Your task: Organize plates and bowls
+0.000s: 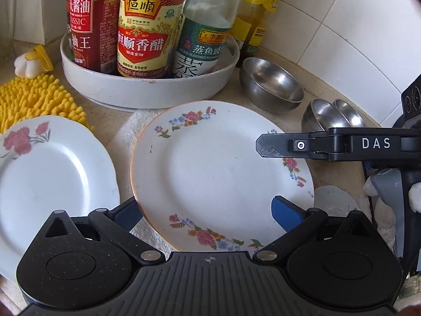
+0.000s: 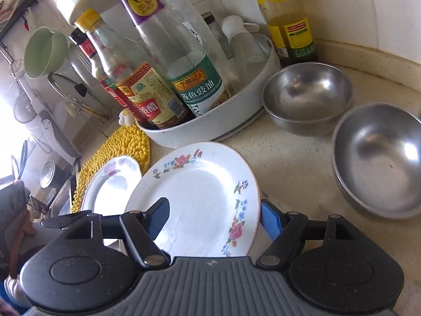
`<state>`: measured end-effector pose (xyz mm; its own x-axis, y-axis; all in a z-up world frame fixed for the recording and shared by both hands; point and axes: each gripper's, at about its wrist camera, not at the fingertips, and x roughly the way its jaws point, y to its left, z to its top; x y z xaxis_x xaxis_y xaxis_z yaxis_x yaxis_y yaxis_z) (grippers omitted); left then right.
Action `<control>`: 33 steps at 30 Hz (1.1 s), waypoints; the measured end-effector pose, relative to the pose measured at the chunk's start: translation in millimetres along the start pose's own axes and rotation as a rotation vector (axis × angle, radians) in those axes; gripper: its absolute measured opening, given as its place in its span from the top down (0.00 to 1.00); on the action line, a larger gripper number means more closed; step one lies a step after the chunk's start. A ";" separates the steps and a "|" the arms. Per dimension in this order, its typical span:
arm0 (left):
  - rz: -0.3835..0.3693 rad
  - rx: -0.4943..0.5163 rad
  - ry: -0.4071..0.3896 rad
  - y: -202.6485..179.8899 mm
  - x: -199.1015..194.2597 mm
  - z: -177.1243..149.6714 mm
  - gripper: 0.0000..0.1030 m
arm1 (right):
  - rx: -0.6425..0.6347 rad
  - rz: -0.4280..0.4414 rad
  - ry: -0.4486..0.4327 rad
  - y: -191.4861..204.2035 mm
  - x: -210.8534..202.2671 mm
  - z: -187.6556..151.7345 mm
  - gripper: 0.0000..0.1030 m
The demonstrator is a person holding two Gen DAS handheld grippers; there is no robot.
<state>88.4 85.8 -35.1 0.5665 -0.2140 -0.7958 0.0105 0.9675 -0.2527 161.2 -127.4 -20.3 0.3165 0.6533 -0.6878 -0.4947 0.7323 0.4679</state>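
A floral plate (image 1: 218, 168) (image 2: 200, 200) with a gold rim sits over a white towel (image 1: 131, 129), its near edge reaching deep between my left gripper's (image 1: 206, 216) fingers. The left blue pad is partly hidden under the rim and the right pad is above the plate's face. The pads stand wide apart and open. My right gripper (image 2: 214, 218) is also open. Its left finger is over the plate and its right pad is beside the outer rim. In the left wrist view it reaches in edge-on from the right (image 1: 263, 144). A second plate (image 1: 47, 173) (image 2: 113, 181) with red flowers lies to the left.
A steel bowl (image 1: 273, 84) (image 2: 307, 94) stands behind the plate, and nested steel bowls (image 1: 326, 115) (image 2: 379, 158) to the right. A white tray (image 1: 147, 89) (image 2: 210, 121) holds several sauce bottles. A yellow mat (image 1: 34, 100) (image 2: 123, 142) lies at the left, near the tiled wall.
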 end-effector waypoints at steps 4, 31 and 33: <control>-0.016 0.025 -0.004 -6.8 -4.6 -5.2 0.00 | 0.023 -0.031 -0.023 -1.8 -24.4 -18.0 0.26; -0.228 0.438 0.035 -114.9 -3.0 -48.9 0.04 | 0.196 -0.366 -0.185 -24.7 -141.5 -128.2 0.26; -0.213 0.434 0.014 -113.8 -8.4 -47.5 0.03 | 0.178 -0.357 -0.196 -21.4 -143.5 -125.9 0.27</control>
<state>43.3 -28.9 -25.8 0.5030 -0.4128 -0.7593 0.4696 0.8681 -0.1608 24.5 -261.0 -1.5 0.5984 0.3646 -0.7134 -0.1844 0.9292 0.3202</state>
